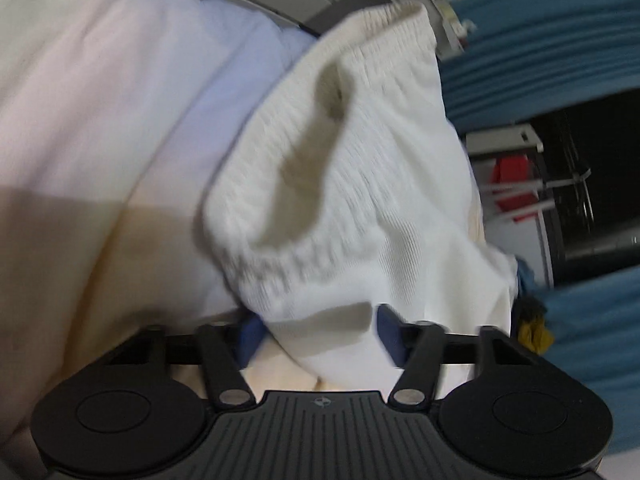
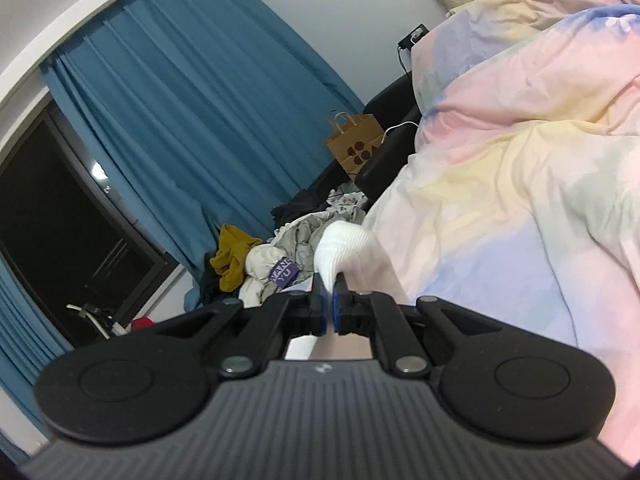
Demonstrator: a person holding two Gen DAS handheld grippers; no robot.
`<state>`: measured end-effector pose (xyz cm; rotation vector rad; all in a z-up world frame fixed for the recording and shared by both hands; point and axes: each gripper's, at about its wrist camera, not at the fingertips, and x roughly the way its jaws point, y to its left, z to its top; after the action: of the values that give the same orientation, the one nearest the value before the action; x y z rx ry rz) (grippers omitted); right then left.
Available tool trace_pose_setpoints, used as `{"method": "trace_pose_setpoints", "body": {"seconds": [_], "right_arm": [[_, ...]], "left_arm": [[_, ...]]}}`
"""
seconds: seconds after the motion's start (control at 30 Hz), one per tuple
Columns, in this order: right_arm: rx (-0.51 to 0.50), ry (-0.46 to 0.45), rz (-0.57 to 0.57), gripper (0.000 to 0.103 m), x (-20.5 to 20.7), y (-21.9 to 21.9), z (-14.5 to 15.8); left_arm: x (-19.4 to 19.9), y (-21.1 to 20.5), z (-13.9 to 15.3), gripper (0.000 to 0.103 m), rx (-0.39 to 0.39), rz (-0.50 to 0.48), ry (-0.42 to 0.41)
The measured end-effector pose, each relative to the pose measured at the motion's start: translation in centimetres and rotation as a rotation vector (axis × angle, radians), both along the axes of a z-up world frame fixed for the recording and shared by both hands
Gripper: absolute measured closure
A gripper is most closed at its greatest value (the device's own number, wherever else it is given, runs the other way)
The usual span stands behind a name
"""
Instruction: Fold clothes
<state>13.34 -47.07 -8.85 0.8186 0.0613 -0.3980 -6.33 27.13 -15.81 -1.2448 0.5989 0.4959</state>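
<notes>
The right gripper [image 2: 329, 303] is pinched tight on one end of a white sock [image 2: 344, 246], which sticks up in front of it over the pastel bedcover [image 2: 520, 184]. The left gripper [image 1: 320, 330] has its jaws wide apart with the sock's [image 1: 344, 184] end lying between them, and nothing is squeezed. The sock's long way runs out ahead of the left gripper, ribbed cuff farthest off, so both grippers are at the sock.

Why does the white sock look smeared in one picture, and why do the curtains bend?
Left wrist view: the sock is streaked by motion blur, and a shadow darkens the bedding at lower left. Right wrist view: sharper; the fisheye lens bows the blue curtain and window frame, and the window is dark, so the light comes from indoors.
</notes>
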Motion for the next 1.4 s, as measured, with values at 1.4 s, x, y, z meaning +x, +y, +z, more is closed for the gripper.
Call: {"method": "trace_pose_setpoints", "body": {"seconds": [1.4], "right_arm": [[0.332,0.482,-0.166,0.094,-3.6,-2.0,-4.6]], "left_arm": [[-12.8,13.3,8.5,0.07,0.3,-0.092,0.086]]}}
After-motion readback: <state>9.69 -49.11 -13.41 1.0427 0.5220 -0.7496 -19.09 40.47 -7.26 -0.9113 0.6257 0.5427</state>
